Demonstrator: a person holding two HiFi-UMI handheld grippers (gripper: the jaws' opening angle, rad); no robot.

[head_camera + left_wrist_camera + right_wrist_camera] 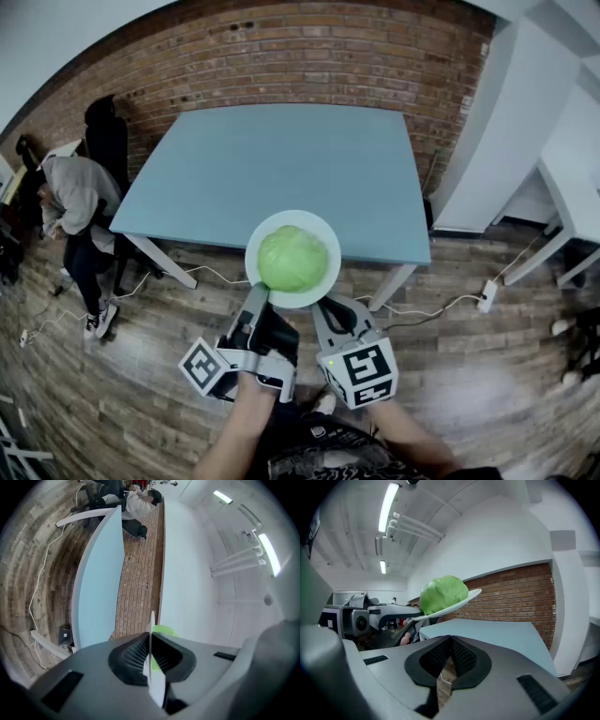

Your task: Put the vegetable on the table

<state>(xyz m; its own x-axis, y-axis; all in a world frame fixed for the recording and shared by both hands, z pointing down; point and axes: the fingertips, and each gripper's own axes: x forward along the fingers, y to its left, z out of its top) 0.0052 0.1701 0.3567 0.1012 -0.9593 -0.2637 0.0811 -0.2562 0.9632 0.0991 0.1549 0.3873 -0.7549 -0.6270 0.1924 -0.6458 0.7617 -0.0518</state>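
Note:
A round green cabbage (pixel 292 260) rests on a white plate (pixel 322 228), held in the air over the near edge of the light blue table (pixel 272 159). My left gripper (pixel 258 292) is shut on the plate's near left rim. In the left gripper view the plate (pixel 151 623) shows edge-on between the jaws, with a bit of cabbage (pixel 163 631) behind it. My right gripper (pixel 330 309) sits just under the plate's near right side, shut with nothing in it. From the right gripper view (pixel 449 656), the cabbage (pixel 443 594) and plate (pixel 469 595) are up and to the left.
A person (pixel 70 202) sits at the far left beside a black chair (pixel 106 136). A brick wall (pixel 309 56) runs behind the table. White desks (pixel 572 169) stand on the right. Cables and a power strip (pixel 486 295) lie on the wooden floor.

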